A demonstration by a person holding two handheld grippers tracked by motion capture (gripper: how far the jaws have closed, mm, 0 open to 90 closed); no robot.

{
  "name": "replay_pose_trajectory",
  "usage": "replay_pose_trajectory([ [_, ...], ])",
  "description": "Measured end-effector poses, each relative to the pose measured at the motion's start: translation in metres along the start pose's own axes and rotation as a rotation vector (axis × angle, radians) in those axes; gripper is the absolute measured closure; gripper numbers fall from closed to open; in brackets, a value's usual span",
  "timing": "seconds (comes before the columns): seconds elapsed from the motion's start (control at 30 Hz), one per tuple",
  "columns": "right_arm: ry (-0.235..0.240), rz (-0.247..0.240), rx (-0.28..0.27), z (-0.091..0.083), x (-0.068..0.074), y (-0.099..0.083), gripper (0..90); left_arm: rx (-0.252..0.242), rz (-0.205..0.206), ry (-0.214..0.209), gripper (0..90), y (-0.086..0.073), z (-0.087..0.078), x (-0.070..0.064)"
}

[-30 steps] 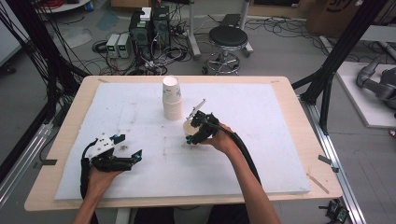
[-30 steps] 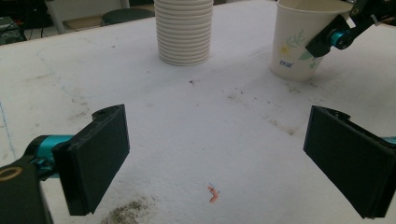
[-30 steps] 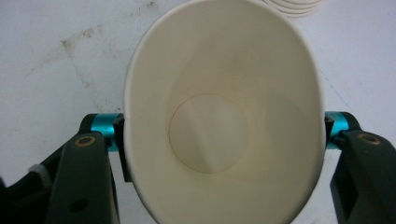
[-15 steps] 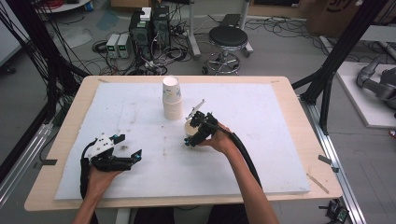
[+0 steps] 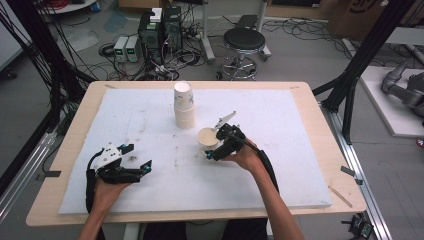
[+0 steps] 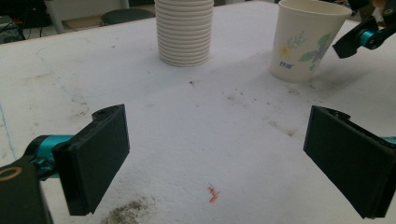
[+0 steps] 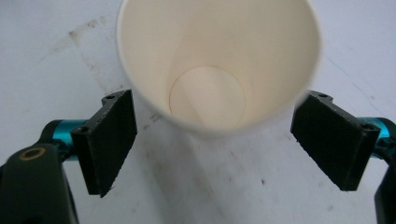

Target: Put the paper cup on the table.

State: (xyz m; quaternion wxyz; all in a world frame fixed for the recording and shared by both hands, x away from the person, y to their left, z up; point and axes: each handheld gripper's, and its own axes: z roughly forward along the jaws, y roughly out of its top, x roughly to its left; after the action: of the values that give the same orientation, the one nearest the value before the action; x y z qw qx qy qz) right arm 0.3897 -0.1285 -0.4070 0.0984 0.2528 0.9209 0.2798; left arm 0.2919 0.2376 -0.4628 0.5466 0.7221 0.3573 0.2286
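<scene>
One paper cup (image 7: 219, 65) upright, mouth up, between open right claw (image 7: 212, 144) jaws

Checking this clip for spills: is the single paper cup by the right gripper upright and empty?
Upright and empty: the paper cup stands on its base, and the right gripper view shows its bare bottom.

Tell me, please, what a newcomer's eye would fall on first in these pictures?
Probably the single paper cup standing upright and empty mid-table, with the right gripper at its near side, jaws spread open and apart from its wall. Just behind it rises the stack of cups. The left gripper rests open near the table's front left.
</scene>
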Motion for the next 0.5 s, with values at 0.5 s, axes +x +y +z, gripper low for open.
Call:
replay_pose_trajectory([
  [0.5,-0.122,0.117,-0.289,-0.06,-0.004,-0.083,14.8,-0.014,-0.004,0.006,7.1,-0.001,-0.001,0.0],
])
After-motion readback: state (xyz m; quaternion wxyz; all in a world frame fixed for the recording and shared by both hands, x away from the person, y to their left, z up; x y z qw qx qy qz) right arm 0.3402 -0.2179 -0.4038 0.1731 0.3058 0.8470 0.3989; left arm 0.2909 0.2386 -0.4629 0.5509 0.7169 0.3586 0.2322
